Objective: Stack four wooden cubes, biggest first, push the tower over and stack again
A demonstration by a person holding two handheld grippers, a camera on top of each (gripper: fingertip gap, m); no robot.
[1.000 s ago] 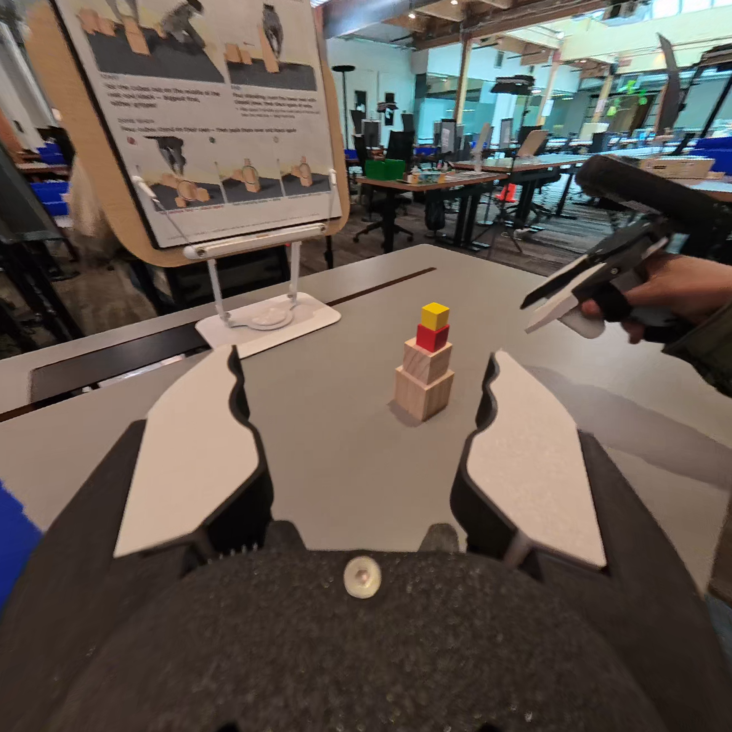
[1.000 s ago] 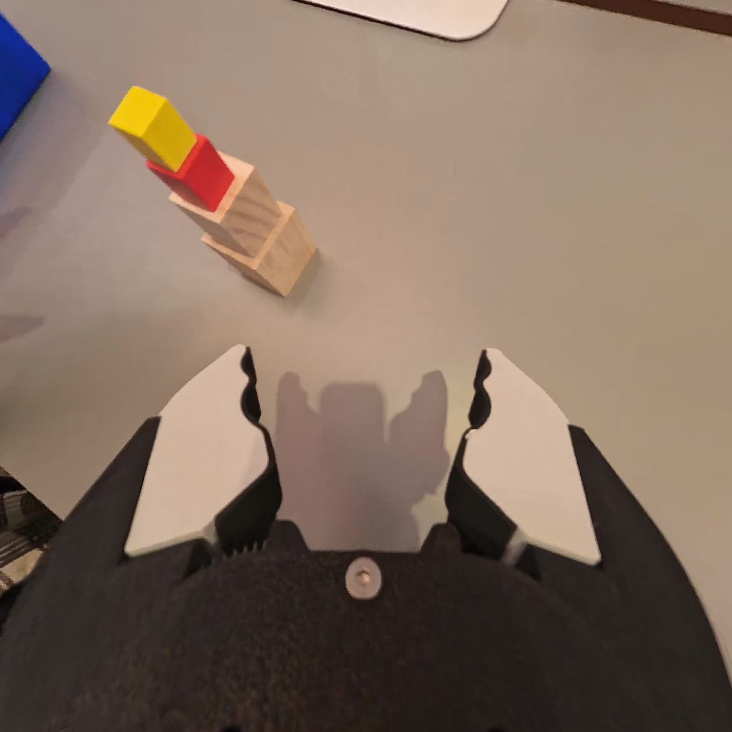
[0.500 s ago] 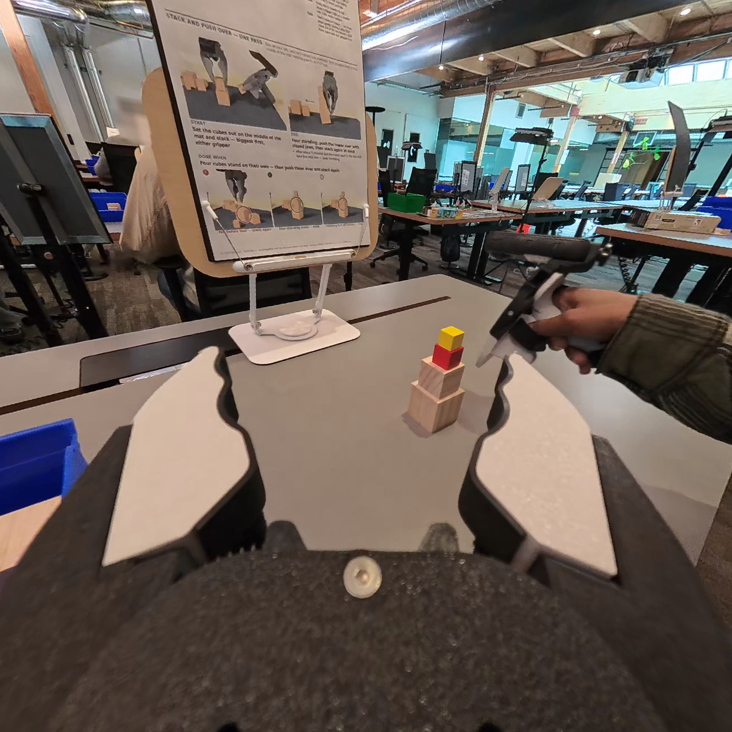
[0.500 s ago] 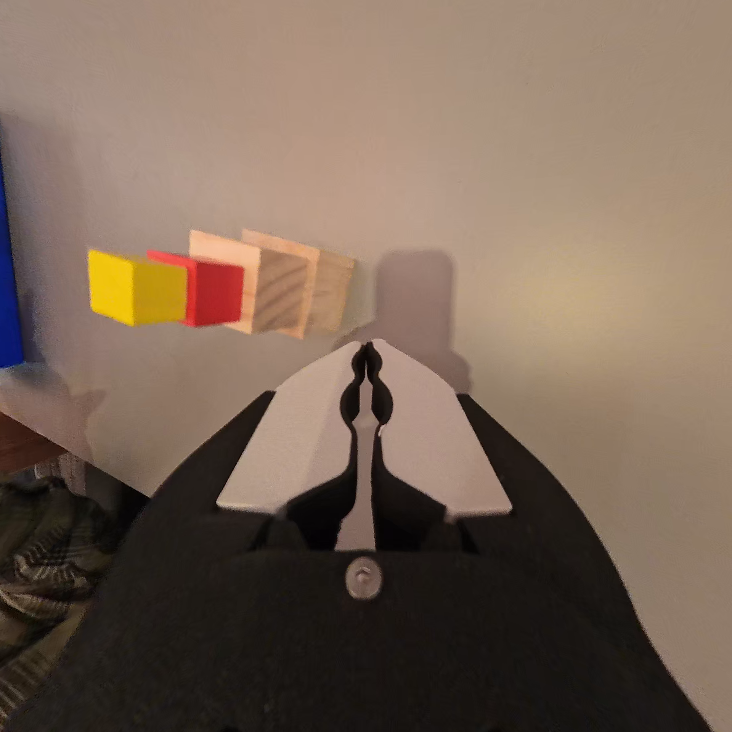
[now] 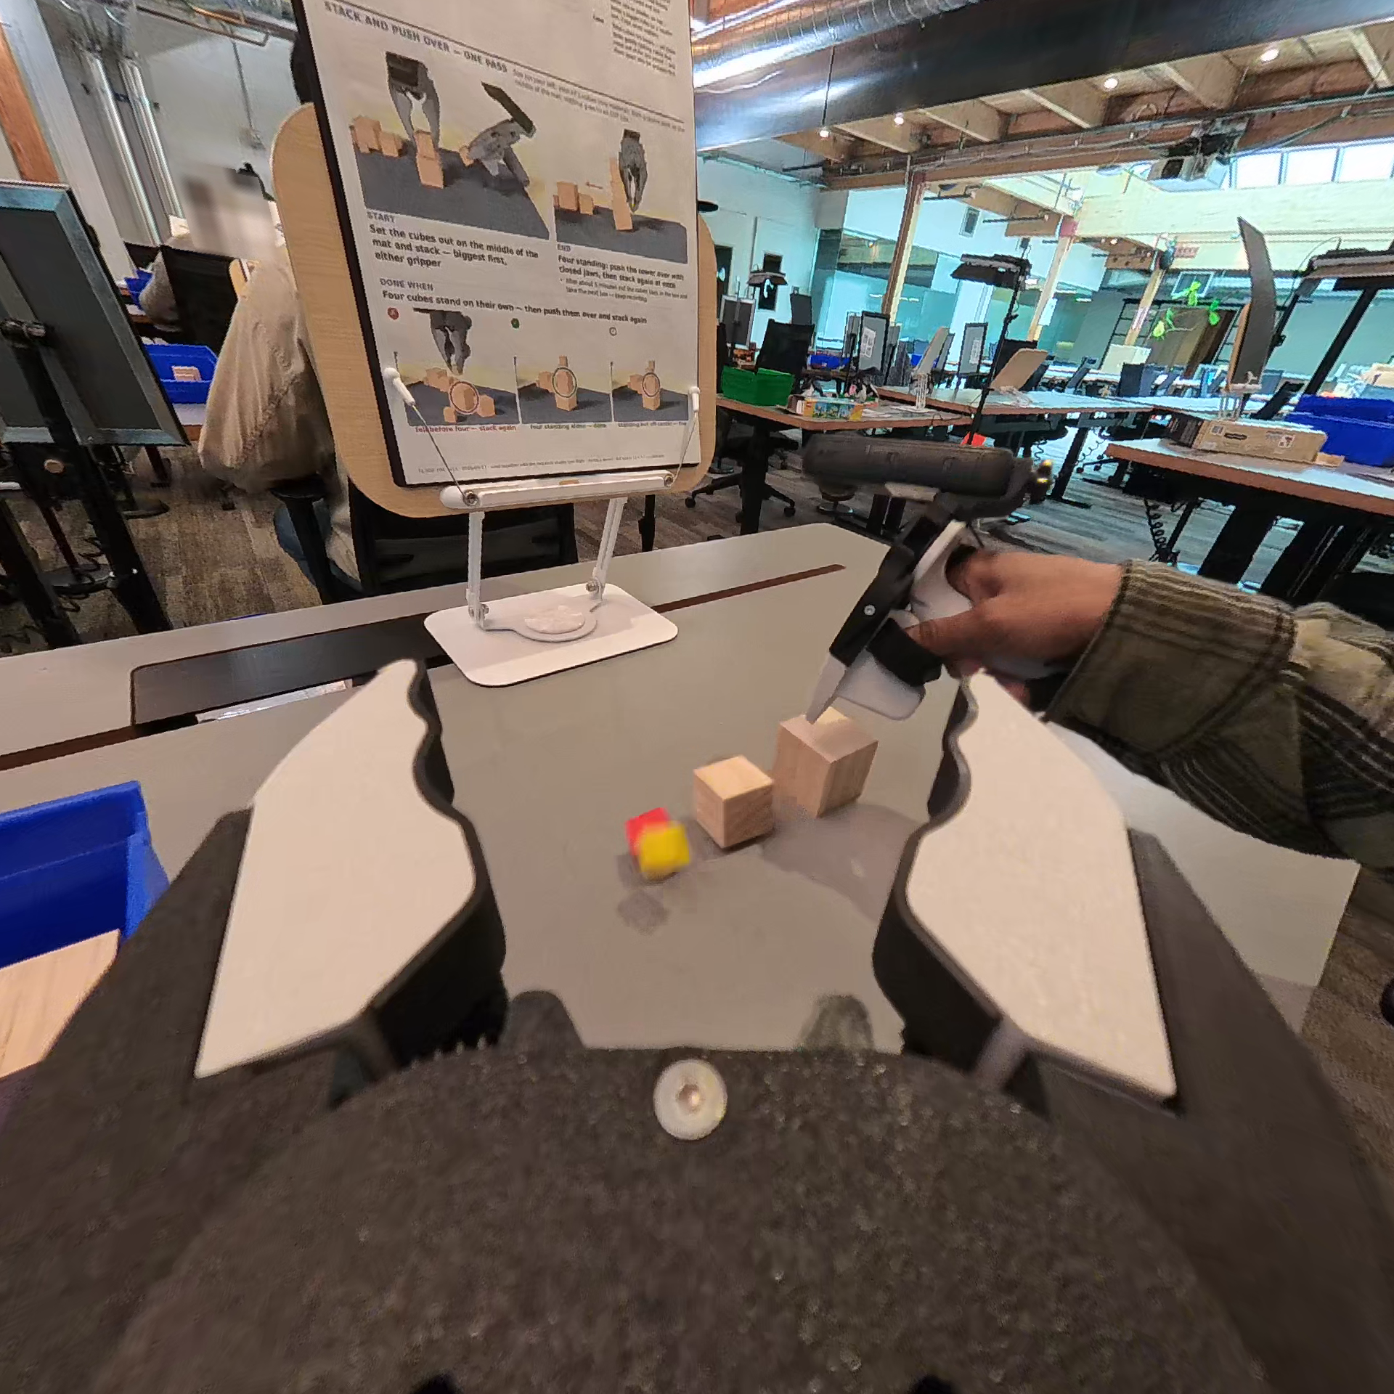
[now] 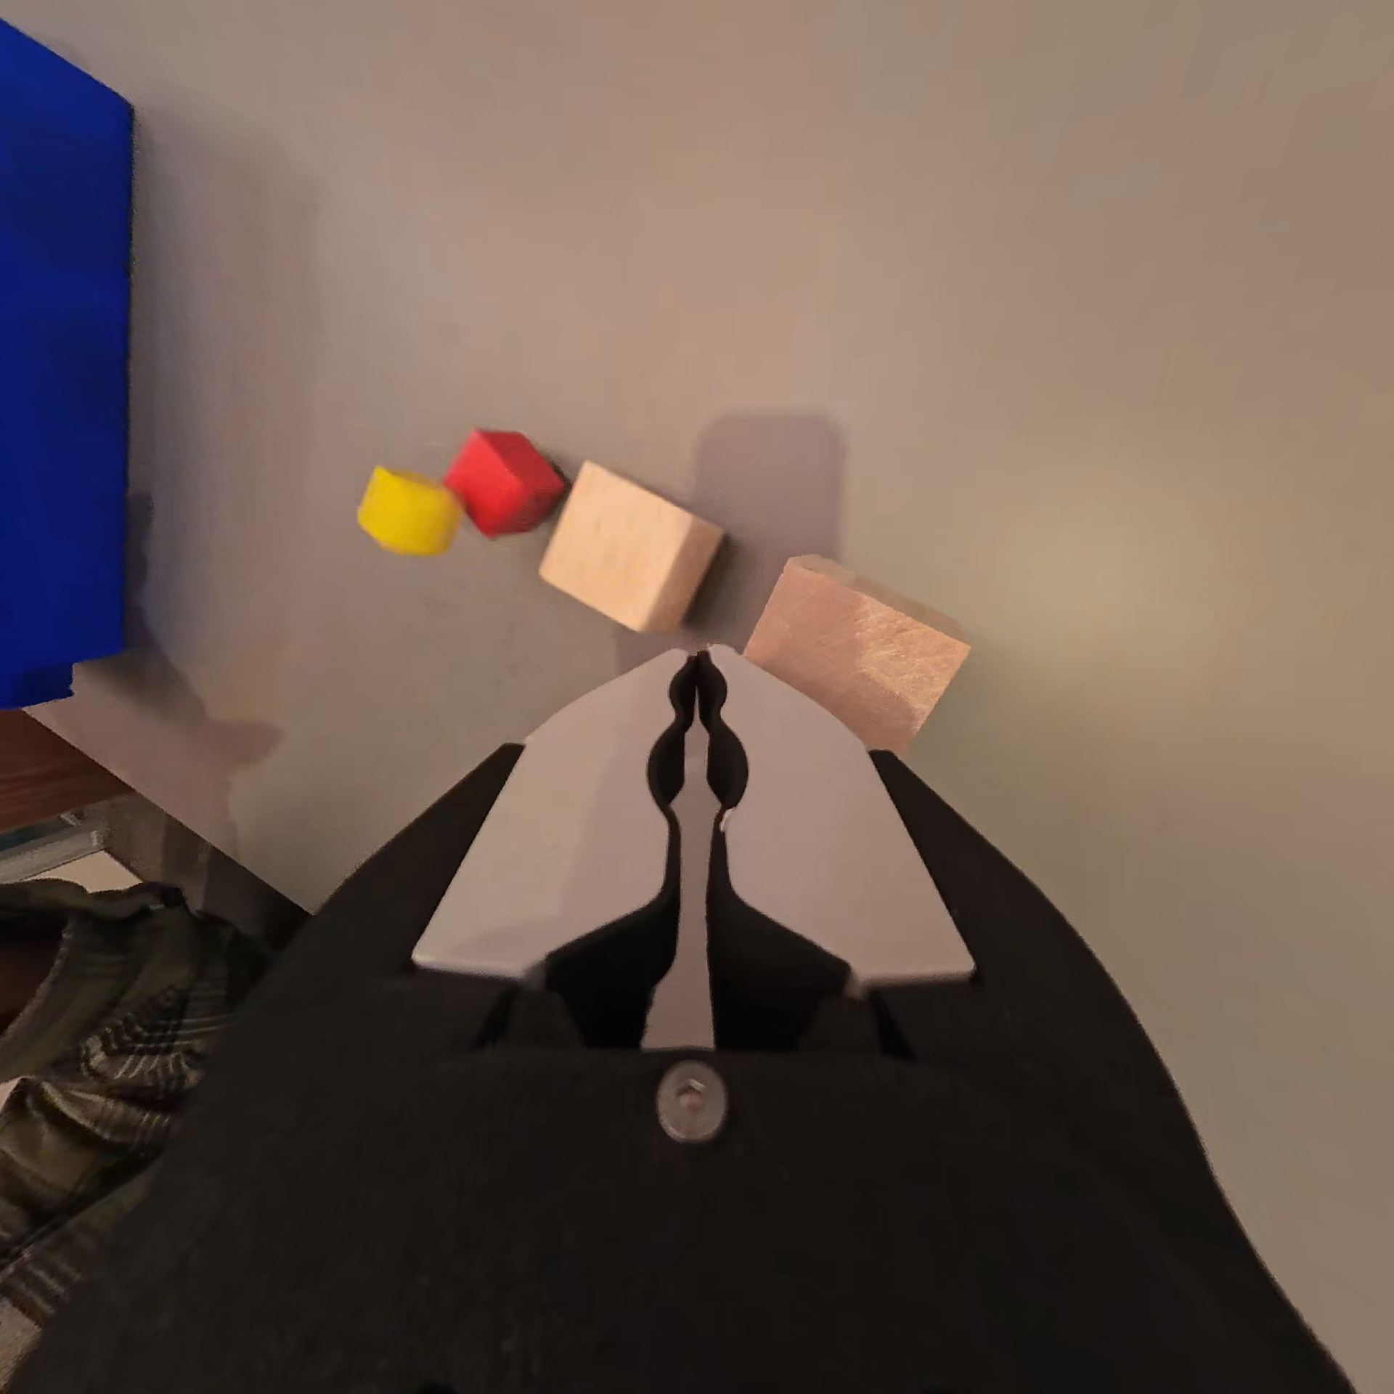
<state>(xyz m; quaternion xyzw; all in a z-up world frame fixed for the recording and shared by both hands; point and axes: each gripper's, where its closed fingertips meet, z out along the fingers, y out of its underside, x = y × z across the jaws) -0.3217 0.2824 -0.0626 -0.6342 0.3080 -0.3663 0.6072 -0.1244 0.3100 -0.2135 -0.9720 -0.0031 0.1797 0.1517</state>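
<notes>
The tower lies toppled in a row on the grey table. The biggest plain wood cube sits at the right, with the medium wood cube left of it. The red cube and yellow cube are blurred, still tumbling. My right gripper is shut and empty, its tips at the biggest cube's top edge. My left gripper is open and empty, held back from the cubes.
A blue bin stands at the left. An instruction board on a white stand stands at the back of the table. A hand and striped sleeve reach in from the right. A seated person and other desks lie beyond. Spacing between my two grippers at the tips: around 25 cm.
My right gripper shut, swung in and knocked the tower over to the left. The cubes now lie scattered in a row. My left gripper stayed open.
</notes>
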